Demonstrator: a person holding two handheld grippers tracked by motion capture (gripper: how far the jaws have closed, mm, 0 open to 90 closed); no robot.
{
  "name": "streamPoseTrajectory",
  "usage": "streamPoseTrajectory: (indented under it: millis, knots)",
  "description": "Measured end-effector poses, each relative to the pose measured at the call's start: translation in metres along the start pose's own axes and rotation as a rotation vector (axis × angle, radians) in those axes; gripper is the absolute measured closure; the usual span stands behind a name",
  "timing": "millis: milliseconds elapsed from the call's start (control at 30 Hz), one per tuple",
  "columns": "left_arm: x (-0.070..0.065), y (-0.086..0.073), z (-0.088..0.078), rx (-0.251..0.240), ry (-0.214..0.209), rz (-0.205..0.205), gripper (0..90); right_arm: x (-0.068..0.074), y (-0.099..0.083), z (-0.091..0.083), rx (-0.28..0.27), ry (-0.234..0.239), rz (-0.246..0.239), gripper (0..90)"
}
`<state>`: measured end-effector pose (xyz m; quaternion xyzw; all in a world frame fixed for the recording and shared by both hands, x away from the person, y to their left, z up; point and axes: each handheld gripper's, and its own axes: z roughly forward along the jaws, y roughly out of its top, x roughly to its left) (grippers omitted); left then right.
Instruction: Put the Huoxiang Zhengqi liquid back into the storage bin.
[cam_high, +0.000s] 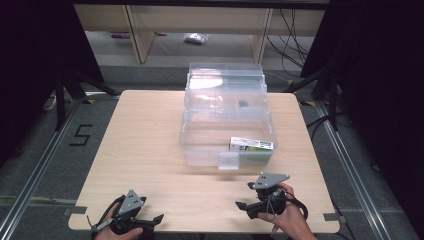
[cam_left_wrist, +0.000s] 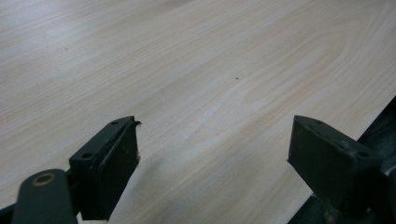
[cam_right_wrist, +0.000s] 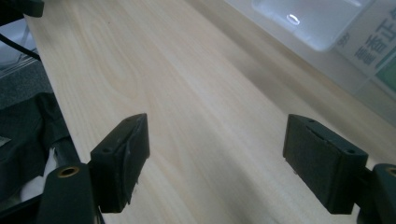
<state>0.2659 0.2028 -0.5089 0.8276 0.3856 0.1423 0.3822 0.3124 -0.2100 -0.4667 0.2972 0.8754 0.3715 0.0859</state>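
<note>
High view shows our smooth pale wood table (cam_high: 145, 150), grey floor, see-through plastic box (cam_high: 225, 120) mid-frame; left gripper (cam_high: 150, 220) and right gripper (cam_high: 243, 205) both wide open, empty.

Your left hand (cam_high: 117, 231) and right hand (cam_high: 287, 220) are cut off by the bottom edge of the high view, so you see no forearms there. In the right gripper view the clear plastic box (cam_right_wrist: 322, 23) runs off the top and right edges, and the printed carton (cam_right_wrist: 373, 51) inside it is cropped, its lettering too partial to read. In the high view, the small dark thing (cam_high: 243, 104) in the box and the bag on the floor (cam_high: 196, 38) are too small to identify.
</note>
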Motion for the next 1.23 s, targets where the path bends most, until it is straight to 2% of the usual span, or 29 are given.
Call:
streamPoseTrajectory:
  millis: [33, 67, 300, 333, 400, 433, 467, 500, 633, 667, 700, 733, 767, 800, 833, 867, 900, 967, 1233]
  knots:
    - [0.000, 0.000, 0.000, 0.000, 0.000, 0.000, 15.5, 0.000, 0.000, 0.000, 0.000, 0.000, 0.000, 23.6]
    - [-0.001, 0.000, 0.000, 0.000, 0.005, -0.018, 15.5, 0.001, -0.003, 0.000, 0.002, -0.003, 0.002, 23.0]
    - [0.000, 0.000, 0.000, 0.001, 0.002, -0.013, 15.4, 0.005, -0.014, 0.000, 0.027, 0.013, 0.008, 20.4]
    - [0.000, 0.000, 0.000, 0.000, 0.000, 0.000, 15.5, 0.005, -0.016, 0.000, 0.029, 0.005, 0.013, 20.3]
    - [0.000, 0.000, 0.000, 0.001, 0.002, -0.009, 15.5, 0.005, -0.019, 0.000, 0.042, 0.021, 0.019, 20.0]
    - [0.000, 0.000, 0.000, -0.001, 0.001, -0.010, 15.4, 0.007, -0.022, 0.000, 0.026, 0.016, 0.036, 19.7]
    - [0.000, 0.000, 0.000, 0.000, 0.003, -0.009, 15.5, 0.006, -0.024, -0.002, 0.040, 0.013, 0.016, 18.9]
    - [-0.001, 0.000, 0.000, 0.000, 0.001, -0.009, 15.5, 0.007, -0.025, -0.002, 0.036, 0.009, 0.037, 18.9]
    - [0.000, 0.000, 0.000, 0.000, 0.001, -0.001, 15.4, 0.007, -0.030, -0.005, 0.046, 0.008, 0.049, 18.8]
    - [0.000, 0.000, 0.000, 0.001, 0.000, 0.000, 15.5, 0.007, -0.032, -0.004, 0.032, 0.006, 0.056, 18.6]
    - [-0.001, 0.000, 0.000, -0.003, -0.002, -0.006, 15.5, 0.006, -0.033, -0.005, 0.048, 0.012, 0.042, 18.6]
    - [0.000, 0.000, 0.000, 0.002, -0.001, 0.000, 15.5, 0.007, -0.036, -0.005, 0.040, 0.001, 0.061, 18.7]
    - [-0.001, 0.000, 0.000, 0.001, 0.005, -0.017, 15.5, 0.007, -0.036, -0.005, 0.040, 0.001, 0.061, 18.7]
    - [-0.001, 0.000, 0.000, 0.002, 0.003, -0.010, 15.5, 0.008, -0.036, -0.006, 0.054, 0.011, 0.069, 18.9]
    - [0.000, 0.000, 0.000, 0.002, 0.001, 0.000, 15.4, 0.008, -0.037, -0.007, 0.054, 0.015, 0.053, 18.9]
    - [-0.001, 0.000, 0.001, -0.006, 0.001, -0.016, 15.5, 0.008, -0.038, -0.007, 0.052, 0.011, 0.053, 18.9]
    - [-0.001, 0.000, 0.000, 0.000, 0.001, -0.005, 15.5, 0.009, -0.038, -0.008, 0.054, 0.013, 0.063, 18.9]
    - [-0.001, 0.000, 0.001, 0.002, 0.013, -0.017, 15.5, 0.009, -0.039, -0.008, 0.053, 0.011, 0.056, 18.8]
    - [-0.001, 0.000, 0.001, 0.002, 0.013, -0.012, 15.5, 0.009, -0.040, -0.009, 0.061, 0.006, 0.061, 18.9]
